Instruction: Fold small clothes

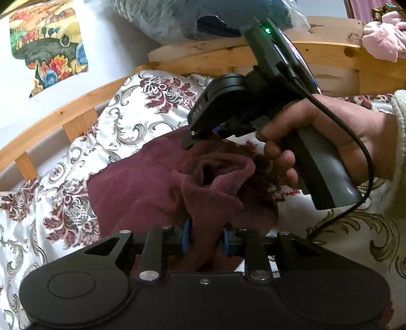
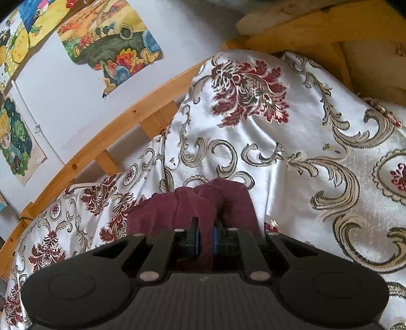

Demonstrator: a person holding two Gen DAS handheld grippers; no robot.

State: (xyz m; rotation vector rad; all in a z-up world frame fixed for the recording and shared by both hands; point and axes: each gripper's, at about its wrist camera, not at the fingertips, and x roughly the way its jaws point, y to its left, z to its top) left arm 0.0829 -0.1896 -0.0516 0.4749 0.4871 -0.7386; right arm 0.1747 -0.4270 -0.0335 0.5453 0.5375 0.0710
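A small maroon fleece garment (image 1: 142, 182) lies bunched on the patterned bedspread. In the left wrist view my left gripper (image 1: 206, 236) is shut on a raised fold of it, which fills the gap between the blue pads. A person's hand (image 1: 330, 132) holds my right gripper (image 1: 200, 142) from the right, with its tip pressed into the same bunch just beyond. In the right wrist view my right gripper (image 2: 206, 236) is shut on a narrow ridge of the maroon garment (image 2: 152, 215), which drapes forward over the fingers. How the garment is folded underneath is hidden.
The white bedspread (image 2: 291, 152) with red and gold flowers covers the bed. A wooden bed rail (image 1: 63, 111) runs along the wall to the left, where colourful pictures (image 2: 109, 43) hang. A pink garment (image 1: 383, 38) and a bagged blue bundle (image 1: 177, 20) rest on the headboard.
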